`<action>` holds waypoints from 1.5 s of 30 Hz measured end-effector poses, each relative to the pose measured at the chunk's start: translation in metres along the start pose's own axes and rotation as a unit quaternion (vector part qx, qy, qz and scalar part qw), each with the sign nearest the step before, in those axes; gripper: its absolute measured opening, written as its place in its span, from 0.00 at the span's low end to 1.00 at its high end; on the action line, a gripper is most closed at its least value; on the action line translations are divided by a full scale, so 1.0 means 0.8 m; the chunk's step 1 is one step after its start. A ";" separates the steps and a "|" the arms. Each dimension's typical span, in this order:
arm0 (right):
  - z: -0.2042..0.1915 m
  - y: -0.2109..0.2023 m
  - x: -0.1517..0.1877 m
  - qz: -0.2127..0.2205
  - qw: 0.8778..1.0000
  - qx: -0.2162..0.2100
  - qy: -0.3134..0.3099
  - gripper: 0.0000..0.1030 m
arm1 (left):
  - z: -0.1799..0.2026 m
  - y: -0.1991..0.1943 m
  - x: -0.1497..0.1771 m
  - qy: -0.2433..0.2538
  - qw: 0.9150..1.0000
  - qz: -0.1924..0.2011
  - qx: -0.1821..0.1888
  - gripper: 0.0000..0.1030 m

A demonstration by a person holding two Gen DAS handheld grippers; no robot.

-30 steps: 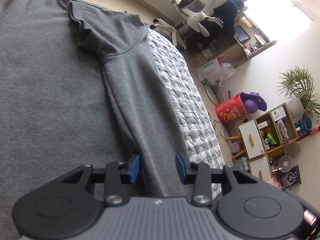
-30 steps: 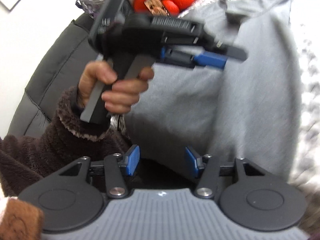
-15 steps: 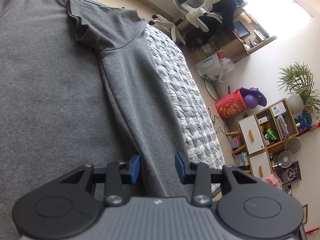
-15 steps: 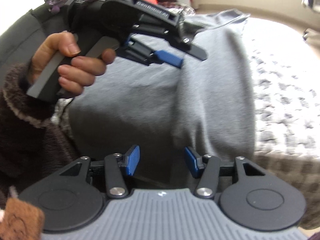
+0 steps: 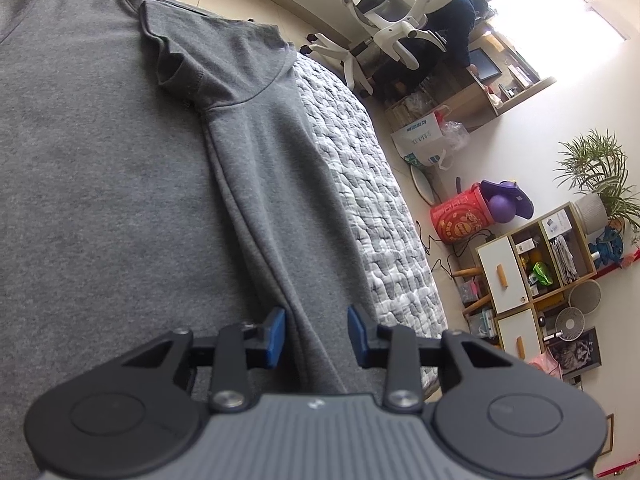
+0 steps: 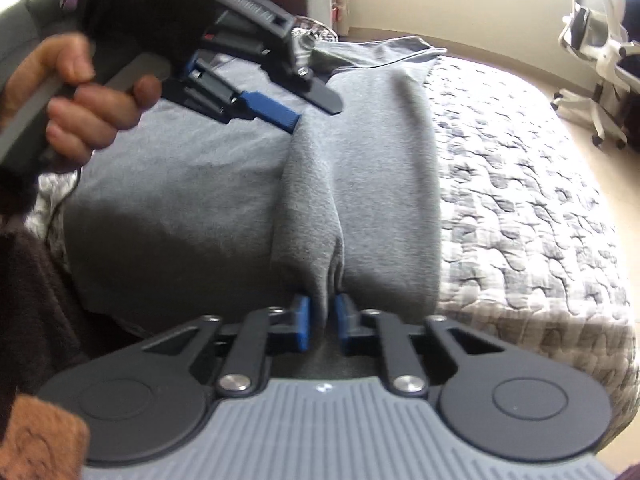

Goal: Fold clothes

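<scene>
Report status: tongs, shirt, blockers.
Right tongs shut on grey shirt fold. Left tongs closing, fold between the pads. No blockers on quilt.

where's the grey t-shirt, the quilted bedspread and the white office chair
grey t-shirt (image 5: 120,200), left wrist view, flat body panel
quilted bedspread (image 6: 520,208), right wrist view, bare top surface
white office chair (image 5: 394,4), left wrist view, backrest frame
</scene>
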State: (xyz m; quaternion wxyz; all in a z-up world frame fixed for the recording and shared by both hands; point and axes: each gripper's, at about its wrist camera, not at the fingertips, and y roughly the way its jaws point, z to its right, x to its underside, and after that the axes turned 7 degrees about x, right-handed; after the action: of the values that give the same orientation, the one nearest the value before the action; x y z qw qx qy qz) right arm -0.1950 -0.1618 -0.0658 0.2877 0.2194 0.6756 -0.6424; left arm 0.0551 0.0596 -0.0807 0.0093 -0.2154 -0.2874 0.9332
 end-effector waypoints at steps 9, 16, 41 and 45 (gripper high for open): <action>0.055 -0.026 -0.028 -0.009 0.984 -0.138 0.112 0.04 | -0.002 -0.012 -0.003 -0.003 1.000 0.009 0.016 0.11; 0.043 -0.059 -0.016 0.004 0.993 -0.049 0.103 0.15 | -0.004 -0.006 -0.003 -0.006 1.000 0.007 0.021 0.12; -0.048 -0.019 0.028 -0.015 0.998 -0.011 -0.055 0.01 | -0.020 0.006 -0.004 -0.026 0.999 0.008 -0.025 0.25; -0.029 -0.046 0.018 -0.019 0.997 -0.072 -0.025 0.01 | -0.023 -0.001 -0.006 -0.034 0.999 0.016 -0.021 0.28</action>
State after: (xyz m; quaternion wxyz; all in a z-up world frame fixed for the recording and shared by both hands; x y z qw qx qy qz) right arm -0.2326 -0.1424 -0.0480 0.3071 0.1692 0.7168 -0.6027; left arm 0.0669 0.0695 -0.0917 -0.0199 -0.1885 -0.3034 0.9338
